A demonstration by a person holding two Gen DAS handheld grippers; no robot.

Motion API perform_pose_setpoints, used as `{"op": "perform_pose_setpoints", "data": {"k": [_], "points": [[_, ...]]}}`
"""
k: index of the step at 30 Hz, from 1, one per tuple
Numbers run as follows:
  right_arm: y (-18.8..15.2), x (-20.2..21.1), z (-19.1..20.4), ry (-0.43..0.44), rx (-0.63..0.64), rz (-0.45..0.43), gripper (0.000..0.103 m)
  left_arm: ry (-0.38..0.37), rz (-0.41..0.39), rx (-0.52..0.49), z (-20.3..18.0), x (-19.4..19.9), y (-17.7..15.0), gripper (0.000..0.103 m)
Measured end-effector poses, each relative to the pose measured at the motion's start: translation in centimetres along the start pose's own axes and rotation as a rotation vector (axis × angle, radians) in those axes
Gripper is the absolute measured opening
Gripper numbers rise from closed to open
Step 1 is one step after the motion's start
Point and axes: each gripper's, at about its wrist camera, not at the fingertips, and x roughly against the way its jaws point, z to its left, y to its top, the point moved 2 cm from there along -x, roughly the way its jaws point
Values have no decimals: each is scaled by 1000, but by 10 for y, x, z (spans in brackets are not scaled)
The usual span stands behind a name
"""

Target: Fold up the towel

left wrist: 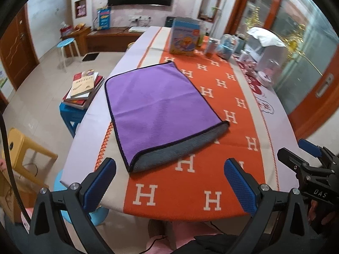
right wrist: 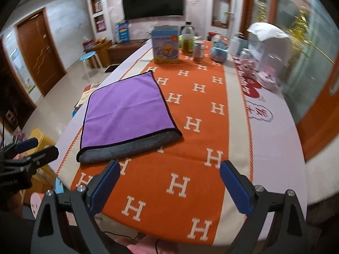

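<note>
A purple towel point(left wrist: 152, 105) with a black hem lies flat on the orange H-patterned tablecloth point(left wrist: 190, 190), folded in half, its grey underside point(left wrist: 175, 148) showing along the near edge. It also shows in the right wrist view point(right wrist: 127, 110). My left gripper point(left wrist: 169, 169) is open and empty, hovering just in front of the towel's near edge. My right gripper point(right wrist: 169, 171) is open and empty, to the right of the towel's near corner. Each gripper appears in the other's view: the right gripper point(left wrist: 313, 158) and the left gripper point(right wrist: 31, 148).
A blue box point(left wrist: 185, 37), jars point(left wrist: 211, 46), a bottle point(right wrist: 188, 40) and white appliances point(left wrist: 264, 48) stand at the table's far end. A book stack on a blue stool point(left wrist: 84, 89) and a yellow stool point(left wrist: 23, 146) sit left of the table.
</note>
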Motion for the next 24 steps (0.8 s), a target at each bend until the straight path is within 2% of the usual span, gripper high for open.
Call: {"op": "perform_pose_setpoints", "data": {"k": [4, 11, 17, 24], "points": [[15, -22, 0, 43, 112, -16, 95, 25, 4, 42, 8, -16, 7, 101], [29, -62, -1, 103, 269, -18, 92, 94, 25, 53, 19, -49, 11, 101], [36, -107, -5, 163, 362, 33, 84, 124, 54, 34, 30, -78, 7, 101], [38, -151, -13, 195, 415, 107, 78, 149, 129, 77, 48, -116, 3, 101]]}}
